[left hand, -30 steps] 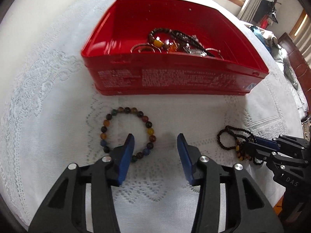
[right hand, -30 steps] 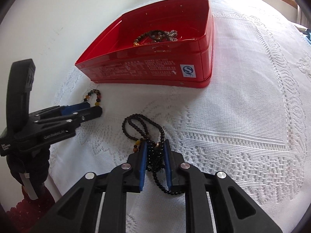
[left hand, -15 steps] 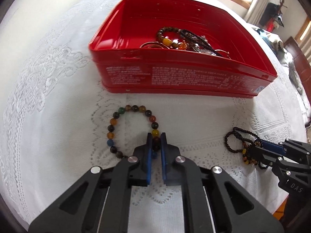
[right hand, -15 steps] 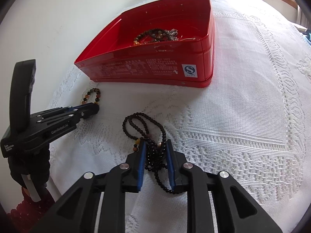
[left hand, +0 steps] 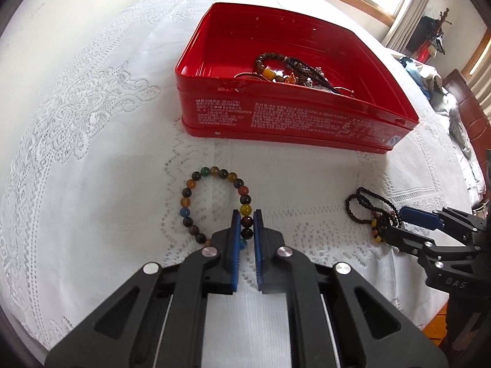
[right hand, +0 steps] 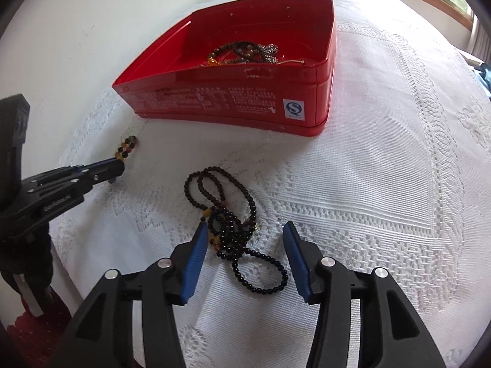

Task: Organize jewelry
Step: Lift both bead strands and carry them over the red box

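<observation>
Left gripper [left hand: 246, 225] clamped on multicoloured round-bead bracelet [left hand: 214, 205], lying on white lace cloth [left hand: 92, 153] near open red metal tin [left hand: 294, 104]. Right gripper [right hand: 244, 233] spread wide, straddling black beaded necklace [right hand: 228, 211] on cloth. Step in hand: bracelet pickup. Next, likely: lift over tin rim, release beside jewelry inside.

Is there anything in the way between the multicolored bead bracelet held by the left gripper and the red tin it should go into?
Nothing visible. The left gripper is shut on the multicolored bracelet, and only bare lace tablecloth lies between it and the red tin. The tin's near wall must be cleared; the black bead necklace lies off to the right.
</observation>
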